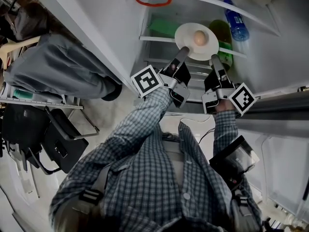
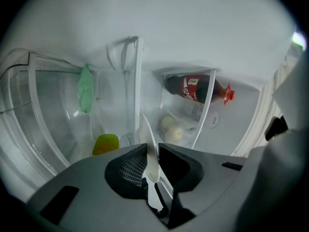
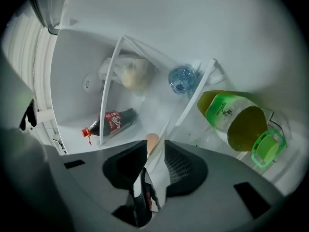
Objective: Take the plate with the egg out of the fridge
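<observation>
The round, smooth white plate (image 1: 187,36) bears a tan oval egg (image 1: 199,37) at the fridge shelf's front edge (image 1: 157,39). My left gripper (image 1: 182,51) pinches its thin rim at 7 o'clock and my right gripper (image 1: 214,58) pinches it at 5. A green bottle (image 1: 223,37) lies touching or just beside the plate at 3 o'clock, and I see open room toward me.

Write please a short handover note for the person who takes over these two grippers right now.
Left gripper: shut on the plate at its rim.
Right gripper: the rim stands between its jaws; grip not clear.
The plate, with the egg on it: at the shelf front, inside the fridge.
Done: plate reached from both sides.
Left to do: draw it out without tipping the egg.
</observation>
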Demonstrator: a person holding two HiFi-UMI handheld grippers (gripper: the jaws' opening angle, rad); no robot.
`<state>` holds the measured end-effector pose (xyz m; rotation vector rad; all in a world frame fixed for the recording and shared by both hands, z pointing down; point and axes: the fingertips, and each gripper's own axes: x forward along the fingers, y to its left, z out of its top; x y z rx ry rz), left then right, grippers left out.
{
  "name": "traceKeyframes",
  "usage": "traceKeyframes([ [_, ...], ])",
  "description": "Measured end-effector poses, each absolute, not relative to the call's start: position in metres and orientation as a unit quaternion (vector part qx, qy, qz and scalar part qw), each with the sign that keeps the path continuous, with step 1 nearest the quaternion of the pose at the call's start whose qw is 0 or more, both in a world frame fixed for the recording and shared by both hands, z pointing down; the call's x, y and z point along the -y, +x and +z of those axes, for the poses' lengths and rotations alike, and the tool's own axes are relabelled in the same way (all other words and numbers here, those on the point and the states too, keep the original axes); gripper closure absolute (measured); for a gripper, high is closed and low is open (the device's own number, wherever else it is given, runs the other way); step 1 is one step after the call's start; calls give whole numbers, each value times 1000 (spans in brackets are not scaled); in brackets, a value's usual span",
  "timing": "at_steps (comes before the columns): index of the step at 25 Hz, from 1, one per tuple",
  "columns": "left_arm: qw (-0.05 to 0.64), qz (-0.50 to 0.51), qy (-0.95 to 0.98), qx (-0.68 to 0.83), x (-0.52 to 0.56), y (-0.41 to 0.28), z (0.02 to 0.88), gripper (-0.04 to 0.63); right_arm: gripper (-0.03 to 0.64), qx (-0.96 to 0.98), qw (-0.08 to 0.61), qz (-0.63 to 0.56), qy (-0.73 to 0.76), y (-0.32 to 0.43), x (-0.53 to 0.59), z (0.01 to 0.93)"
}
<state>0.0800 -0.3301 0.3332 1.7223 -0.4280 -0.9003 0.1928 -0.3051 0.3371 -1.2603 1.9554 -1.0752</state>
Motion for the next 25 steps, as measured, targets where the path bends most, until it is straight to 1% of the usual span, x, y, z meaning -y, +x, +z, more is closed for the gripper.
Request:
traceKeyframes([
  [5,541,-378,729,182,330,79,334,512,525,-730,285,-416,-460,188,312,339],
  [10,533,-369,740,182,327,81,332,518,528,-727,312,-433,-431,183,315,337],
  [14,513,-336,765,199,323,80,338,520,540,-727,302,-430,-442,183,312,339],
  [18,513,-351,761,187,319,81,332,525,539,-736,286,-410,-456,182,309,338],
  [25,506,-345,767,193,305,79,332,528,539,-741,274,-404,-461,178,296,337],
])
